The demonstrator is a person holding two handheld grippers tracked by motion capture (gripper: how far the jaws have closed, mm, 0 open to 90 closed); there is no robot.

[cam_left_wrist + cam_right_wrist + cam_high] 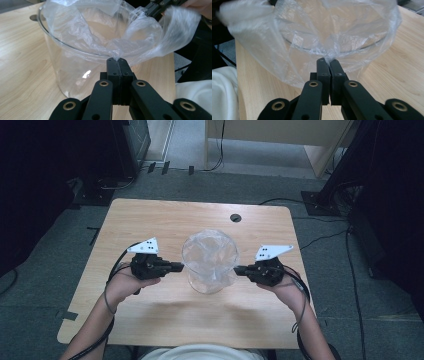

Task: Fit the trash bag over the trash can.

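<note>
Left hand-held gripper (117, 60) & right hand-held gripper (327, 60): jaws closed, facing inward.

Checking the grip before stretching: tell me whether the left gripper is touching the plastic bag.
Touching. The left gripper view shows the left gripper with jaws shut, pinching the plastic bag's edge between their tips.

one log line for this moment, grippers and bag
left gripper: shut on plastic bag | right gripper: shut on plastic bag | bag lining glass container on table

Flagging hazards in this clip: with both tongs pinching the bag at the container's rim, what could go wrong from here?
1. The thin plastic bag may tear at the left tongs or right tongs, since each pinches only a small bit of film.
2. Uneven pulling could tip the clear container.
</note>
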